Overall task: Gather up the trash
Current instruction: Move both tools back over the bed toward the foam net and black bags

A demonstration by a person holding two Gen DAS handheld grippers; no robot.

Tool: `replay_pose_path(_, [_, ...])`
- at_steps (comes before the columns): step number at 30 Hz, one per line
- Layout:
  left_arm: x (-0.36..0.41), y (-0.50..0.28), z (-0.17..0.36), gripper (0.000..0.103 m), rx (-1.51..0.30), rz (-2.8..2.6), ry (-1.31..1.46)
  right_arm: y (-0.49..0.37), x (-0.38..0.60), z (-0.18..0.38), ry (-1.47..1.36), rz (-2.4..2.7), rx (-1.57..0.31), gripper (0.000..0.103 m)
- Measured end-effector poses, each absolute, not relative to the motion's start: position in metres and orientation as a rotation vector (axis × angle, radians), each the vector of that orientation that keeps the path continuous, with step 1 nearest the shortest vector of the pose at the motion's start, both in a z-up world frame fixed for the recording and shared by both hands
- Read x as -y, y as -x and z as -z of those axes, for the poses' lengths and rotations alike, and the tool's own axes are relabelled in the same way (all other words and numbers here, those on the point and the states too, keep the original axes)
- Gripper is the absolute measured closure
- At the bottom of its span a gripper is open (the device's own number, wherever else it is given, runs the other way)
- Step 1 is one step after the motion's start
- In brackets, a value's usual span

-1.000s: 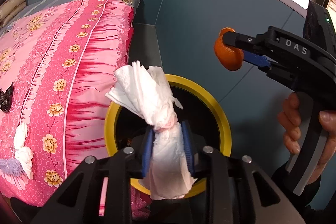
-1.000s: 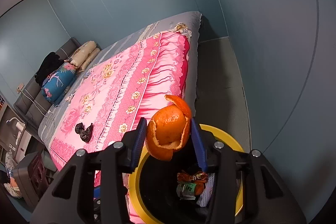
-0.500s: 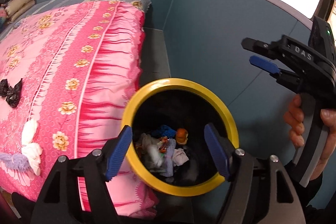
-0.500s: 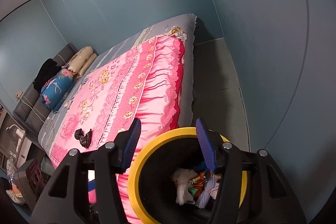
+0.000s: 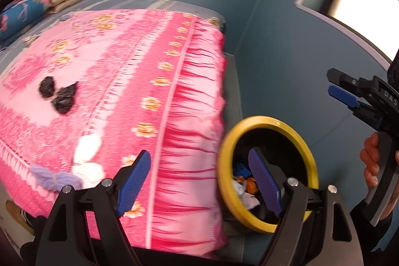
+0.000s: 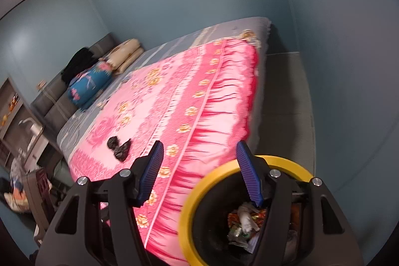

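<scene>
Left gripper, black frame with blue ribbed pads: jaws opening, nothing between them; it points at the pink floral bedspread, probably lining up the next pick.

Right gripper, same make: jaws opening, empty. White lettering on its body, seen from the left wrist, reads roughly "DAS"; blur leaves this uncertain. A person's hand holds its grip.

Landmark: round black bin with yellow rim, on the floor touching the bedspread's hanging edge, presumably set there for short carries. Inside: mixed wrappers and tissue; no print legible.

Trash outside the bin, all on the bedspread:
- crumpled black plastic pieces, farthest from the bin.
- white tissue wads, nearer.
- lilac fluffy scrap, beside the wads.
</scene>
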State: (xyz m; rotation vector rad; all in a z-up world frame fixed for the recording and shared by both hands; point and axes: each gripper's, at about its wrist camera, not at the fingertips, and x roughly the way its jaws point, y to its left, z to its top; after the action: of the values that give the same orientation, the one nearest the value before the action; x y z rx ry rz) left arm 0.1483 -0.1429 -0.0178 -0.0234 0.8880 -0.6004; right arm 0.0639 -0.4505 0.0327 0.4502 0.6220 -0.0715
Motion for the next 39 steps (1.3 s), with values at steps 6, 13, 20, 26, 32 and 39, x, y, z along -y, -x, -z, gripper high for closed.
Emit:
replay_pose_path(6, [0.093, -0.163, 0.02, 0.026, -0.885, 0.491, 0.054, -0.106, 0.412, -0.041, -0.406, -0.034, -0.637, 0.045])
replay_pose_path(13, [0.031, -0.178, 0.032, 0.026, -0.882, 0.344, 0.076, -0.152, 0.364, -0.046, -0.362, -0.158, -0.656, 0.044])
replay_pose_path(20, [-0.027, -0.191, 0.06, 0.026, -0.932, 0.222, 0.11, -0.214, 0.307, -0.038, -0.323, -0.278, -0.735, 0.044])
replay_pose_path(26, [-0.071, -0.196, 0.092, 0.026, -0.995, 0.139, 0.179, -0.264, 0.247, -0.017, -0.262, -0.351, -0.825, 0.041])
replay_pose_path(32, [-0.095, -0.202, 0.122, 0.026, -1.035, 0.085, 0.22, -0.31, 0.186, 0.02, -0.198, -0.426, -0.932, 0.04])
replay_pose_path(39, [-0.113, -0.221, 0.138, 0.026, -1.018, 0.047, 0.205, -0.357, 0.128, 0.073, -0.158, -0.485, -1.1, 0.039])
